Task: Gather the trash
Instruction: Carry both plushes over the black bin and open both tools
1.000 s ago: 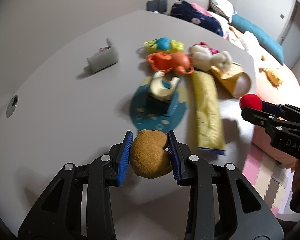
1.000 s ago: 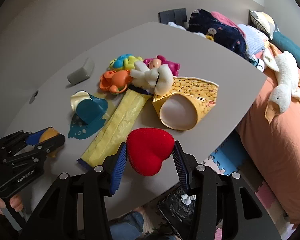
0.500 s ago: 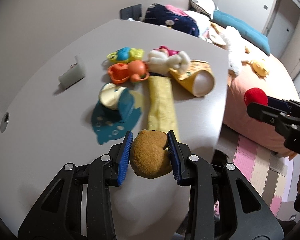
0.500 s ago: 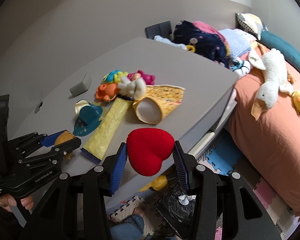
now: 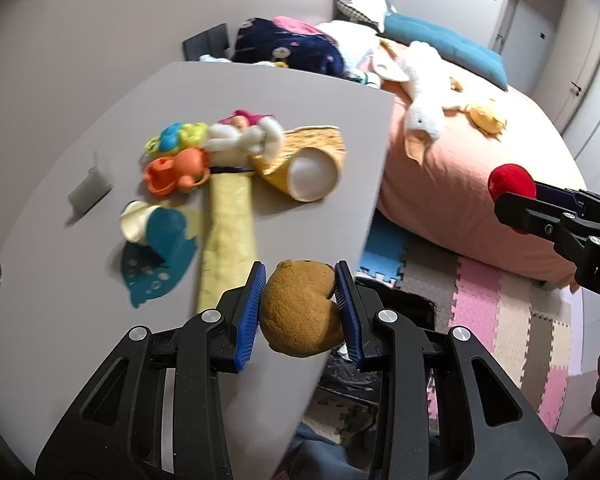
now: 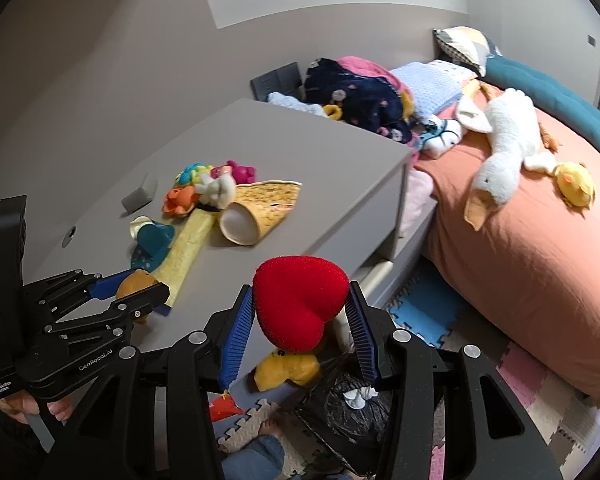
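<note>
My left gripper [image 5: 300, 308] is shut on a brown plush toy [image 5: 300, 312] and holds it over the grey table's front edge [image 5: 364, 220]. It also shows in the right wrist view [image 6: 136, 286]. My right gripper [image 6: 298, 320] is shut on a red heart-shaped sponge [image 6: 300, 300], held past the table above a black trash bag [image 6: 348, 404] on the floor. The sponge also shows in the left wrist view [image 5: 510, 180]. On the table lie a yellow wrapper [image 5: 230, 232], a yellow cone packet [image 5: 304, 164], a teal piece [image 5: 160, 252] and small toys [image 5: 180, 160].
A grey block [image 5: 90, 192] sits at the table's left. A bed with an orange cover [image 6: 520, 248], a white plush goose [image 6: 504, 148] and pillows stands to the right. Foam floor mats [image 5: 500, 320] lie below. A yellow plush [image 6: 288, 368] lies by the bag.
Both grippers have pulled back from the table and swung right, toward the table edge and the floor, each still holding its item. The bed and floor have come into view.
</note>
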